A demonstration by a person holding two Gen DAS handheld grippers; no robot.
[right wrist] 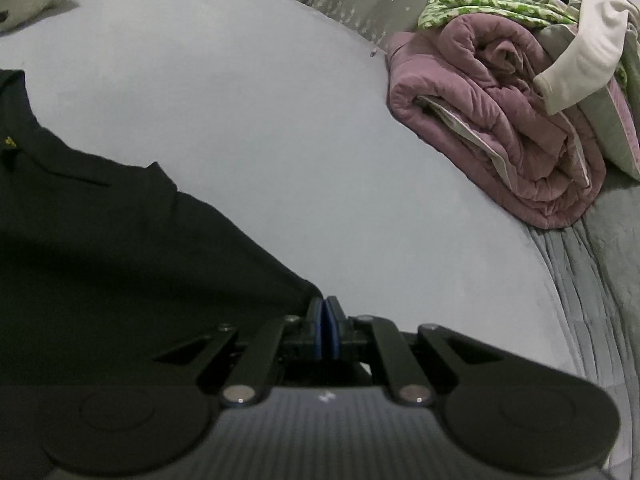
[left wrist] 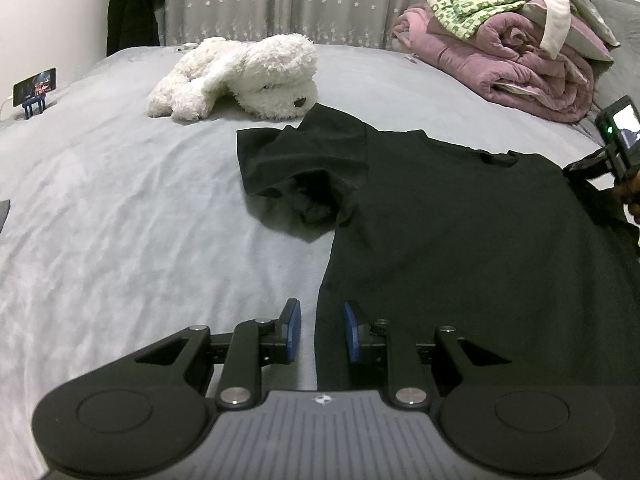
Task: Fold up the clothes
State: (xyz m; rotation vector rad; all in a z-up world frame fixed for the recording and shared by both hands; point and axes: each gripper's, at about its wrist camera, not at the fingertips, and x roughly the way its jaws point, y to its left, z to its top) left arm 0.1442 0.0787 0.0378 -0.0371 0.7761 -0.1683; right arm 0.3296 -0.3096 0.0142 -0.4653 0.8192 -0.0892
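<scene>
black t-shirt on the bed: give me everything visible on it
The black t-shirt lies spread mostly flat on the grey bedsheet, soft knit by its look. Its collar points toward the far side, with a small yellow mark near it in the right wrist view. One short sleeve is crumpled and bunched. The left claw, open, straddles its side edge; the right claw is shut at its other edge, apparently pinching the fabric.

1. The left gripper (left wrist: pixel 322 330), with blue-padded fingers (left wrist: pixel 294 330), stood parted over the side hem of a black short-sleeved T-shirt (left wrist: pixel 460 240).
2. The shirt lay flat on a grey bedsheet (left wrist: pixel 120 220), one sleeve crumpled.
3. A white plush toy dog (left wrist: pixel 240 76) lay beyond it.
4. A folded mauve quilt (left wrist: pixel 512 60) carried a green patterned garment (left wrist: pixel 464 0).
</scene>
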